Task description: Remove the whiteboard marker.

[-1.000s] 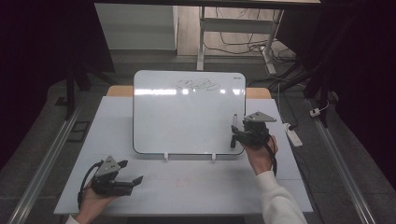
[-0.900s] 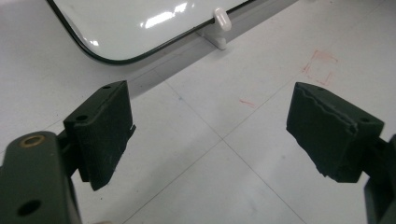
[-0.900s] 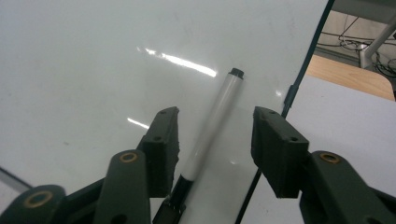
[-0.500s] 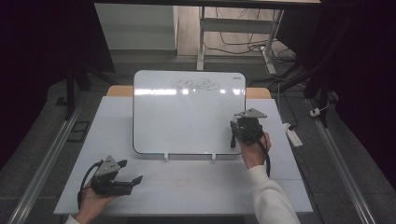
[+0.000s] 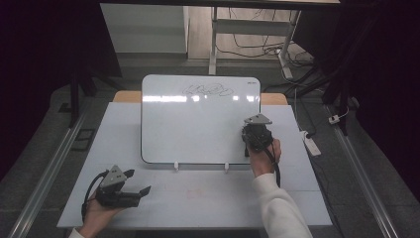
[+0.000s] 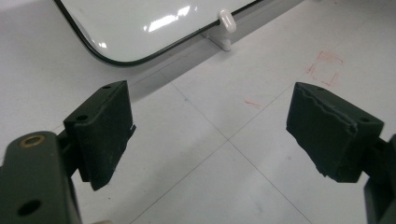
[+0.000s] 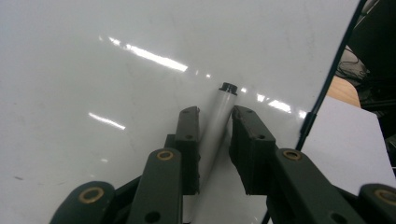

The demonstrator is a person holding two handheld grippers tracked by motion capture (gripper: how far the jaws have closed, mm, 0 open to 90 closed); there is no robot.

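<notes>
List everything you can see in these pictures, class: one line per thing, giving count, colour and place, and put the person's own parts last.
Whiteboard: one, white with a dark rim, propped on the table's far half.
Scribble: one, black, near the whiteboard's top edge.
Clips: two, white, at the whiteboard's bottom edge.
Marker: one, pale grey with a black tip, against the whiteboard between the right jaws.
Table: one, white, with faint red marks on top.
Power strip: one, white, on the floor at the right.
Left gripper: one, black, open, low over the table's near left.
Right gripper: one, black, jaws have just been closing around the marker.
Sleeve: one, white, right arm.
</notes>
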